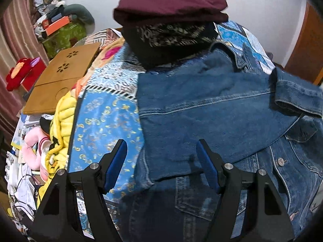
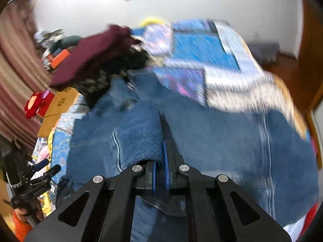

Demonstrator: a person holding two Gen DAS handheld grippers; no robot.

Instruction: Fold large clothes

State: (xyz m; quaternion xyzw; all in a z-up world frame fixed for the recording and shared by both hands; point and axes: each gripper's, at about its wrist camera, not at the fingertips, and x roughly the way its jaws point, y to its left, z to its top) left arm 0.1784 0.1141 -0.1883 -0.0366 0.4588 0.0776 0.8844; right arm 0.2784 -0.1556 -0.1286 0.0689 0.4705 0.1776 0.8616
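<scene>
A blue denim jacket [image 1: 212, 109] lies spread on the patterned blue bedspread [image 1: 105, 117], one sleeve [image 1: 296, 96] folded across its front. My left gripper [image 1: 161, 153] hovers just over the jacket's near left edge, open, with nothing between its blue pads [image 1: 116, 165]. In the blurred right wrist view the jacket [image 2: 222, 141] fills the foreground. My right gripper [image 2: 161, 141] is shut on a fold of its denim, which drapes over the left finger. The left gripper [image 2: 34, 179] also shows at that view's lower left, held by a hand in an orange sleeve.
A folded maroon garment [image 1: 171, 6] sits on a folded black patterned one [image 1: 167, 40] at the bed's far side. A wooden lap desk [image 1: 60, 78], a yellow garment [image 1: 62, 121] and pink plush [image 1: 32, 149] crowd the left. A wooden door [image 1: 306, 46] stands right.
</scene>
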